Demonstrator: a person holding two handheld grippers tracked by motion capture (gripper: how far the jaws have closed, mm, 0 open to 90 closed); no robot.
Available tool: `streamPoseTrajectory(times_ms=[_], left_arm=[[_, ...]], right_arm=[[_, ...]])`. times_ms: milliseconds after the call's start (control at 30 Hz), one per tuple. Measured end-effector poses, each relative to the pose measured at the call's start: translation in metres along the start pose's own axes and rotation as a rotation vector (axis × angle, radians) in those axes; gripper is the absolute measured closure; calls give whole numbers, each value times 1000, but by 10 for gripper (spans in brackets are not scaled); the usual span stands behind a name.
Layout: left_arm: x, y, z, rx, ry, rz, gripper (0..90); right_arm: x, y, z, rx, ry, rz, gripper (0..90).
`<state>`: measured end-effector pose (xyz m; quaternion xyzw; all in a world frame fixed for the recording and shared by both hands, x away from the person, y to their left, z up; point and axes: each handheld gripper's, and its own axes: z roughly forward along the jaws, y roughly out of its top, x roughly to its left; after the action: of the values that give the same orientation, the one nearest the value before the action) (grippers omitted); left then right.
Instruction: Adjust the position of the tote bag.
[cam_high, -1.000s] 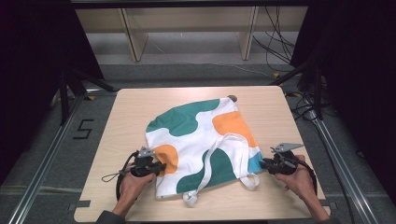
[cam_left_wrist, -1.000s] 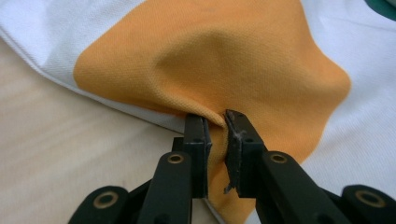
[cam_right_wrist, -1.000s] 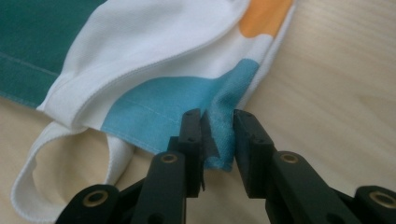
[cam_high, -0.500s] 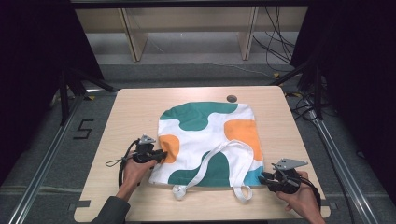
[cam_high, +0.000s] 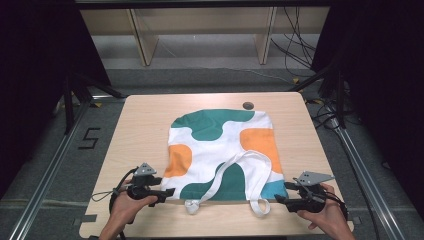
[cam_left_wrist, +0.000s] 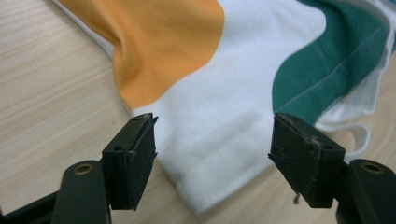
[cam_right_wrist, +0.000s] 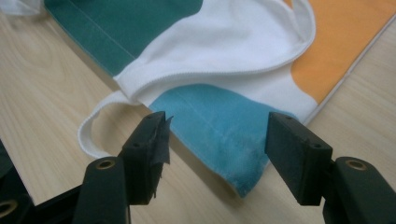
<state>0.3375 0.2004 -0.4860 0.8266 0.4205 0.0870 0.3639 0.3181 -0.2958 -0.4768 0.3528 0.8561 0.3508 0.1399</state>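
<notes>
A light wooden bench with rounded corners is set on a grey floor. A small dark round mark is seen near the far edge of the bench. Metal rails are laid along both sides, and a "5" marking is fixed on the floor to the left. Behind, a pale wooden shelf unit with upright panels is placed. Black cables are strung down at the right. Dark curtains are hung at both sides. The scene is evenly lit from above.
</notes>
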Motion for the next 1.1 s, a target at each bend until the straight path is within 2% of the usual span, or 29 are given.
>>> streamPoseTrajectory(times_ms=[33, 67, 133, 167, 200, 300, 367, 400, 467, 500, 533, 567, 600, 633, 667, 700, 767, 800, 833, 867, 900, 1000, 1033, 1067, 1100], left_arm=[[-2, -1, -2, 11, 4, 16, 292], [-6, -3, -2, 6, 18, -2, 276], [-7, -4, -3, 11, 4, 2, 271], [-10, -5, -3, 7, 8, 6, 265], [-11, -5, -4, 20, 8, 17, 261], [-19, -8, -8, 39, 14, 52, 253], [-21, -9, -7, 38, 17, 54, 253], [-22, -10, -8, 42, 9, 69, 253], [-25, -11, -7, 37, 19, 67, 253], [-26, -11, -7, 43, 17, 78, 253], [-27, -11, -7, 36, 20, 75, 252], [-27, -11, -7, 39, 21, 88, 253], [-27, -11, -8, 43, 11, 92, 253], [-28, -11, -7, 39, 9, 81, 252], [-28, -11, -8, 39, 13, 85, 252], [-27, -10, -8, 42, 14, 108, 252], [-28, -10, -8, 41, 23, 101, 252], [-28, -10, -7, 41, 23, 99, 252], [-28, -10, -7, 41, 25, 103, 252], [-28, -10, -7, 41, 25, 103, 252], [-28, -11, -7, 41, 26, 105, 252], [-29, -10, -7, 44, 17, 105, 252], [-30, -10, -7, 30, 14, 88, 252], [-30, -10, -7, 30, 14, 88, 252], [-29, -10, -7, 33, 16, 101, 252]], right_arm=[[1, -1, 1, 8, 1, 4, 395], [2, -2, 4, 20, -7, -9, 390], [4, -2, 5, 26, 0, -4, 388], [9, -2, 7, 9, 6, 24, 387], [7, 0, 8, 24, 9, -27, 388], [17, 4, 16, 27, 14, -51, 388], [18, 5, 17, 33, 19, -58, 388], [19, 7, 19, 43, 32, -83, 388], [23, 11, 24, 27, 45, -68, 387], [23, 14, 24, 41, 52, -84, 389], [28, 16, 29, 20, 60, -83, 390], [29, 18, 30, 23, 60, -91, 390], [29, 20, 31, 39, 75, -92, 396], [32, 23, 36, 46, 99, -45, 406], [32, 23, 36, 46, 99, -45, 406], [31, 24, 37, 57, 94, -44, 407], [33, 25, 42, 35, 114, 26, 401], [33, 27, 42, 45, 150, 86, 393], [33, 28, 45, 52, 151, 145, 403], [33, 28, 45, 52, 151, 145, 403], [35, 29, 50, 17, 151, 154, 398], [35, 33, 50, 32, 166, 142, 442], [37, 34, 54, 34, 206, 158, 482], [37, 34, 54, 34, 206, 158, 482], [38, 34, 57, 41, 230, 164, 485]])
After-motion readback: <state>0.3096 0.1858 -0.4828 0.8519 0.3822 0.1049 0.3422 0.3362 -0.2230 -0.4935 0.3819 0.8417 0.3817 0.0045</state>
